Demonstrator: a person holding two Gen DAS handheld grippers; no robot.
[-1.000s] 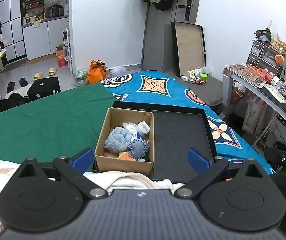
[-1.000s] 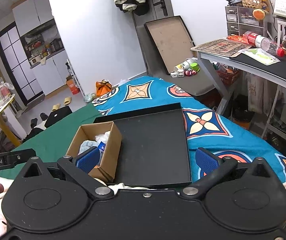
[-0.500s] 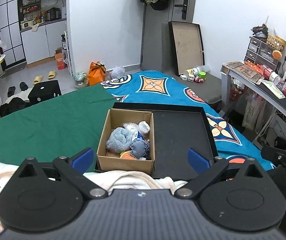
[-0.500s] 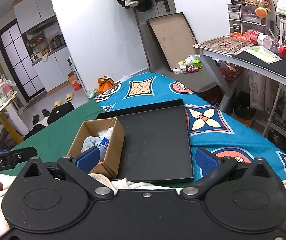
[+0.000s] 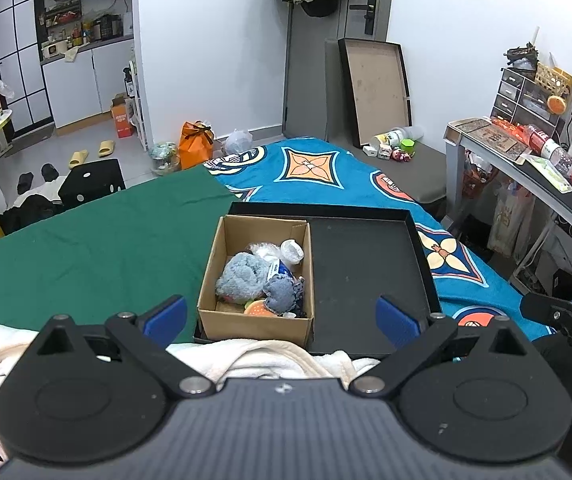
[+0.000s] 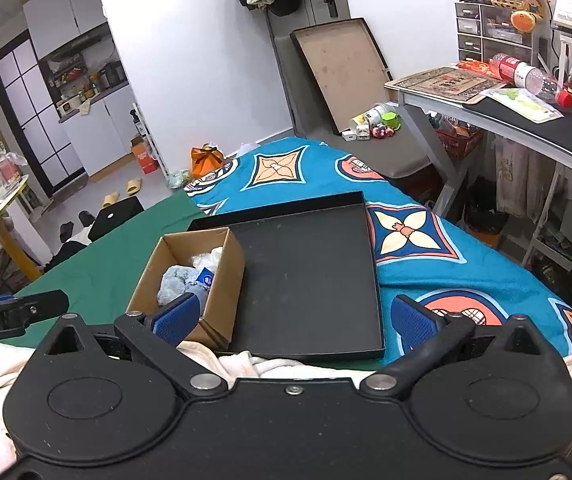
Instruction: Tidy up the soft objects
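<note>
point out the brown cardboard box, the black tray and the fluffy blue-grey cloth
brown cardboard box (image 5: pixel 254 325): left wrist view, near outer wall
shallow black tray (image 5: pixel 361 272): left wrist view, bare floor right of the box
fluffy blue-grey cloth (image 5: pixel 242 278): left wrist view, middle of the bundle inside the box

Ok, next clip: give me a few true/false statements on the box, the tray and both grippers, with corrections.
1. The cardboard box sits in the left part of the black tray. True.
2. The right part of the tray holds a blue plush. False: it is bare; the fluffy blue item is inside the box.
3. The left gripper has its jaws spread with nothing between them. True.
4. The right gripper is clamped on a towel. False: its jaws are open and hold nothing.
5. The tray rests on a wooden desk. False: it lies on bedding.
</note>
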